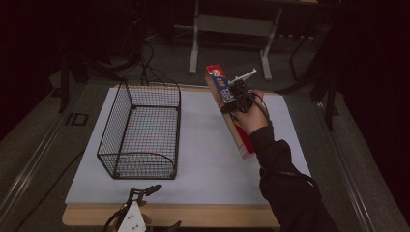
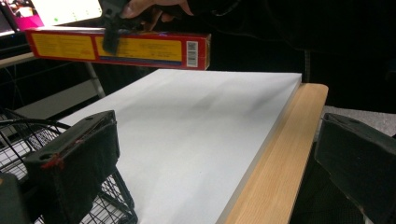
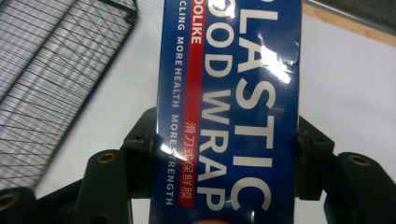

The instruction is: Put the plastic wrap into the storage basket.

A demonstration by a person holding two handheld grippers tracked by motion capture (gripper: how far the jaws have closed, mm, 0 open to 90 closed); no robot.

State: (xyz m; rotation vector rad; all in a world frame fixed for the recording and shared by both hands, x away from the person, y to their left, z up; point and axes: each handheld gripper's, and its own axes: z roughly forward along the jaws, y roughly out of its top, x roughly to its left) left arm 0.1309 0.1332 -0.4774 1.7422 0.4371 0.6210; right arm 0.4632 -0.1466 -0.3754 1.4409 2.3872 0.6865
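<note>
Right gripper (image 1: pixel 235 100) clamping long blue-and-red plastic wrap box (image 1: pixel 231 112), airborne

The wrap box (image 1: pixel 231 112) is long and slim, with a glossy blue face printed "PLASTIC FOOD WRAP" (image 3: pixel 229 112), red edges and a yellow back panel (image 2: pixel 121 46). It is lifted off the white board (image 1: pixel 203 145), tilted, to the right of the wire basket (image 1: pixel 140 128).
</note>
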